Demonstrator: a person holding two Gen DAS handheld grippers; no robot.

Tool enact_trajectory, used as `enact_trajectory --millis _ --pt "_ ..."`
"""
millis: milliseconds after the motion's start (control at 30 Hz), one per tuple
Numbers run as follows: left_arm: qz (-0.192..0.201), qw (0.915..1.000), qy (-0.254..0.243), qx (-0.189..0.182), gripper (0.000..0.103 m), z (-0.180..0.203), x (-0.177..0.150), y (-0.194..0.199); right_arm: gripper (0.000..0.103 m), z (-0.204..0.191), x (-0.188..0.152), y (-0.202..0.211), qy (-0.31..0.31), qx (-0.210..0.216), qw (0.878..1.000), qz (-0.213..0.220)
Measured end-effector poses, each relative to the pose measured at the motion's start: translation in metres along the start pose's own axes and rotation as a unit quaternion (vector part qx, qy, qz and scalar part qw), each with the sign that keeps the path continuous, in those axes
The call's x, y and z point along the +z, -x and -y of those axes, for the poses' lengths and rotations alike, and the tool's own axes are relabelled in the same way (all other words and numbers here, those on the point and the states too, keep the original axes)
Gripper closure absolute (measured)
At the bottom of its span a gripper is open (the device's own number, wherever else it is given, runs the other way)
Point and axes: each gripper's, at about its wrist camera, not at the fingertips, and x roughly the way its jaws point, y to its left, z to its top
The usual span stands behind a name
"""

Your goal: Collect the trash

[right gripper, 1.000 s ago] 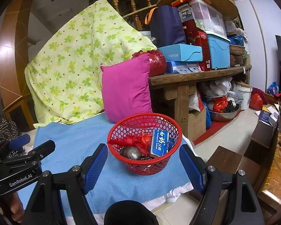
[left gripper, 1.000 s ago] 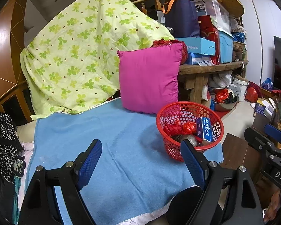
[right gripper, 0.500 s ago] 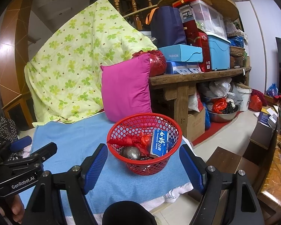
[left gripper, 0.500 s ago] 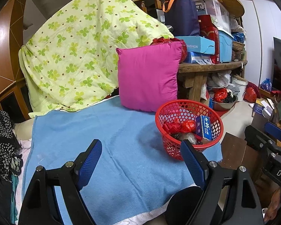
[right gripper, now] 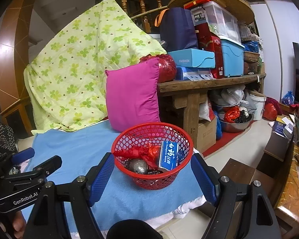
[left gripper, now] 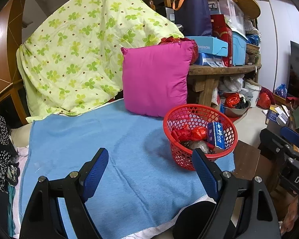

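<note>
While both tongs (left gripper: 150,171) (right gripper: 152,176) gape wide and empty, the blue box (right gripper: 168,155) stands on end in the red basket (right gripper: 129,139).

One red basket (right gripper: 152,155), one pink pillow (right gripper: 132,94), two tools.

Basket (right gripper: 152,176): red plastic, open mesh, slight gloss. Contents: crinkled red foil wrappers (right gripper: 138,151), glossy; a silver foil ball (right gripper: 138,165), metallic sheen; a blue carton (right gripper: 168,155), printed card, smooth. Towel (left gripper: 101,139) under the basket: blue cloth, matt, short nap. Quilt (left gripper: 85,59): green-printed cotton, matt, creased and stitched. Pillow (left gripper: 155,79): magenta cloth, smooth, faint sheen. Tabletop (right gripper: 209,82): rough, unfinished wood, worn edge. Left hand-held gripper (left gripper: 150,172): black matt plastic frame, blue finger pads (left gripper: 94,172) with a fine dimpled texture, bright metal screws. Right hand-held gripper (right gripper: 152,176): same build. Bowl (right gripper: 234,125) on the floor: polished metal.
</note>
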Motion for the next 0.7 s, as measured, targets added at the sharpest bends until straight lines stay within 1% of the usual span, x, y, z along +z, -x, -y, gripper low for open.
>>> enact_trajectory --millis 333,600,700 --pt "-0.005 1.0 0.003 -0.007 0.017 -0.005 0.002 -0.01 0.021 -0.002 0.001 -0.014 0.005 -0.007 1.0 -0.013" --pt "0.021 0.9997 -0.004 -0.009 0.017 -0.009 0.002 -0.013 0.021 -0.009 0.0 -0.021 0.009 -0.014 1.0 -0.017" --pt "0.01 0.9998 0.006 -0.014 0.017 -0.019 0.0 -0.022 0.021 -0.016 0.002 -0.028 0.014 -0.015 1.0 -0.019"
